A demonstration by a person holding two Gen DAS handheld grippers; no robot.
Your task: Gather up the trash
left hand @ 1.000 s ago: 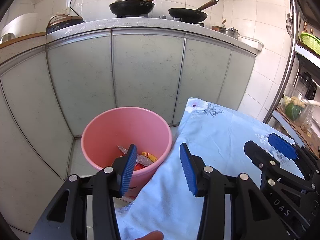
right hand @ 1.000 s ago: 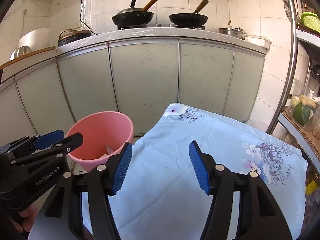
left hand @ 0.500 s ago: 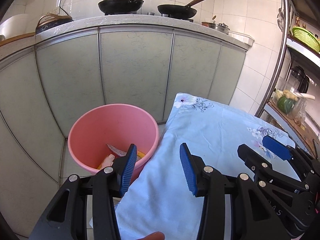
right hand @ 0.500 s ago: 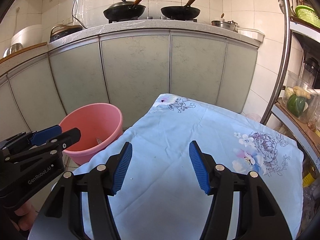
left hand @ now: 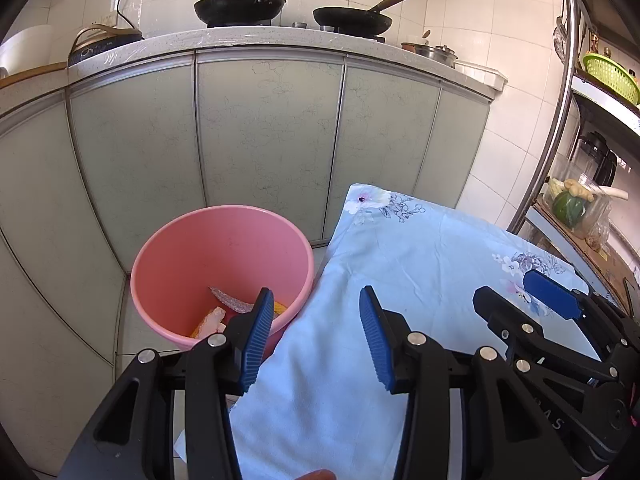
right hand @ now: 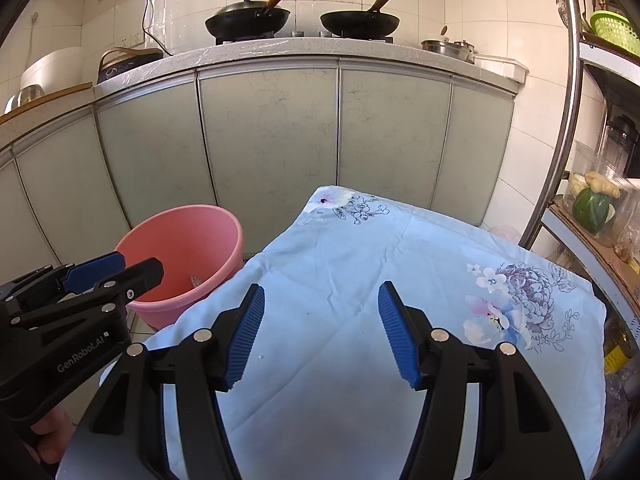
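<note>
A pink bucket point(left hand: 224, 240) stands on the floor left of the cloth-covered table point(left hand: 420, 264); several bits of trash point(left hand: 224, 308) lie at its bottom. My left gripper point(left hand: 314, 332) hovers open over the table's left edge beside the bucket, nothing between its blue pads. My right gripper point(right hand: 320, 332) is open above the pale blue flowered cloth point(right hand: 400, 264), also holding nothing. Each gripper shows in the other's view: the right gripper point(left hand: 516, 300) at the right, the left gripper point(right hand: 116, 268) in front of the bucket point(right hand: 188, 240). Only tiny white specks point(right hand: 261, 357) lie on the cloth.
Grey-green cabinet doors point(right hand: 272, 140) run behind the bucket and table, under a counter with two black pans point(right hand: 360, 22) and pots. A metal shelf rack point(right hand: 560, 120) with vegetables point(right hand: 592, 204) and jars stands close at the right. A person's fingers point(right hand: 52, 436) show at the lower left.
Both views have drawn back and tilted slightly, so the bucket and table sit a little lower and farther. Both grippers stay open as before.
</note>
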